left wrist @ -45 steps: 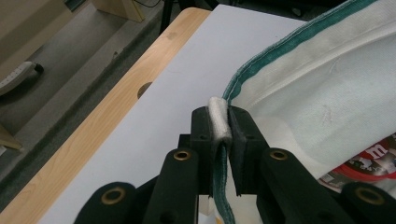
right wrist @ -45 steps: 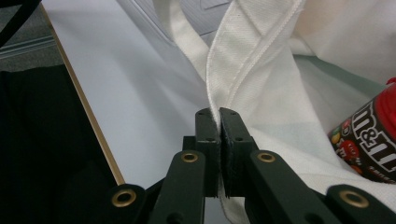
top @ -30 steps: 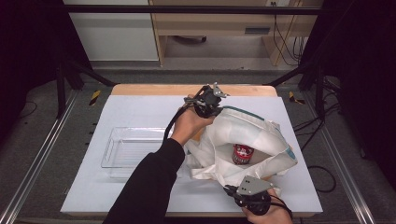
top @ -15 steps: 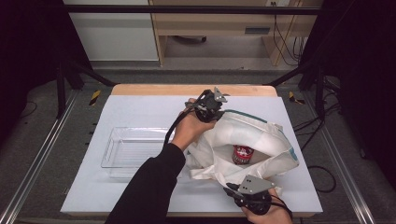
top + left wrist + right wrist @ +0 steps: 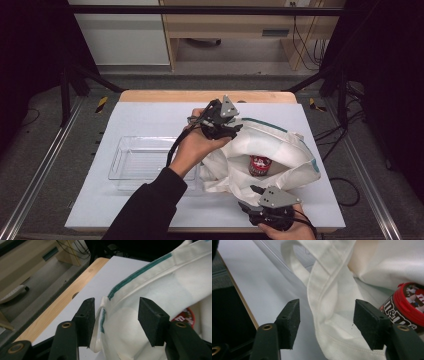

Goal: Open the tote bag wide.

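Note:
A white cloth bag [image 5: 285,145] with green trim lies open at the table's right. A red-lidded candy jar [image 5: 260,165] stands inside it. My left gripper [image 5: 234,129] hovers at the bag's far rim. Its jaws have just been opening, and the trimmed rim [image 5: 112,293] sits loose between the pads of the left gripper [image 5: 116,317]. My right gripper [image 5: 252,192] is at the bag's near edge. Its jaws have also just been opening, and a white strap [image 5: 329,290] hangs free between the pads of the right gripper [image 5: 327,320]. The jar [image 5: 407,305] is just beyond.
A clear plastic tray [image 5: 125,150] lies left of the bag on the white table top [image 5: 150,120]. My left forearm crosses over the tray's right end. A wooden strip [image 5: 165,96] runs along the table's far edge.
Both grippers have opened and let go of the bag's cloth. The left hand has shifted a little at the far rim. The right hand has stayed where it was.

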### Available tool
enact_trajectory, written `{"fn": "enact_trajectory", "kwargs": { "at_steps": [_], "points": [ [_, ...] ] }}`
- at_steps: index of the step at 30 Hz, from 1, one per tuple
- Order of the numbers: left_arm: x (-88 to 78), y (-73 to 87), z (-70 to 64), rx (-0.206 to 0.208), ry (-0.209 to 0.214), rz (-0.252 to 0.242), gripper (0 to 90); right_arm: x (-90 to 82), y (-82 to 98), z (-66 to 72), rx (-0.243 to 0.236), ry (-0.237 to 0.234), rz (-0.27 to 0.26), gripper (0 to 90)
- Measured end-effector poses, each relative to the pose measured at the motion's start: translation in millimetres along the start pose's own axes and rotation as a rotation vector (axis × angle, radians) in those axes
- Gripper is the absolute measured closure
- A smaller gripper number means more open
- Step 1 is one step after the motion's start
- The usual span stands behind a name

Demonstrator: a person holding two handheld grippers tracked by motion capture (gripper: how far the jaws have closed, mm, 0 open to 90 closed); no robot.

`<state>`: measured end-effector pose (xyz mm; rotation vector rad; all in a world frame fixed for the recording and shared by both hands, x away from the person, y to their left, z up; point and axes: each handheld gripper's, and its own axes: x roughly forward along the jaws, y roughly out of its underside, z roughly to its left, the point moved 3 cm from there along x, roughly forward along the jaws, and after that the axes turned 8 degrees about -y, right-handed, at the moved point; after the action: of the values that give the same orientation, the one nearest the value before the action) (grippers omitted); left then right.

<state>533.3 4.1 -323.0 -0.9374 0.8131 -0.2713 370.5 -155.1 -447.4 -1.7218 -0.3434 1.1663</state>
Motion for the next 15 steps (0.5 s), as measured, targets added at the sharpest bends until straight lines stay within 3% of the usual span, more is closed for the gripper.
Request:
{"fn": "enact_trajectory", "kwargs": {
  "at_steps": [1,4,7,10,14,15],
  "points": [
    [0.0,0.0,0.0,0.0,0.0,0.0,45.5,-2.4,-2.9,1.2,-0.005,0.009,-0.01,34.3],
    [-24.3,7.0,-5.1,0.001,-0.01,-0.027,42.4,-9.1,-11.2,1.6,-0.008,0.042,-0.01,30.7],
    [-34.8,12.7,-8.0,0.006,-0.017,-0.036,40.8,-13.3,-16.1,-0.5,-0.009,0.055,-0.013,30.2],
    [-53.1,29.2,-13.7,-0.004,-0.02,-0.062,40.4,-24.5,-28.7,-7.5,0.017,0.069,-0.017,29.6],
    [-62.7,43.9,-19.1,-0.007,-0.005,-0.067,41.0,-37.3,-43.3,-13.4,0.022,0.113,-0.024,29.5],
    [-67.9,51.8,-23.2,0.001,-0.007,-0.065,40.9,-45.6,-54.8,-19.5,0.021,0.141,-0.022,29.5]
  ]
}}
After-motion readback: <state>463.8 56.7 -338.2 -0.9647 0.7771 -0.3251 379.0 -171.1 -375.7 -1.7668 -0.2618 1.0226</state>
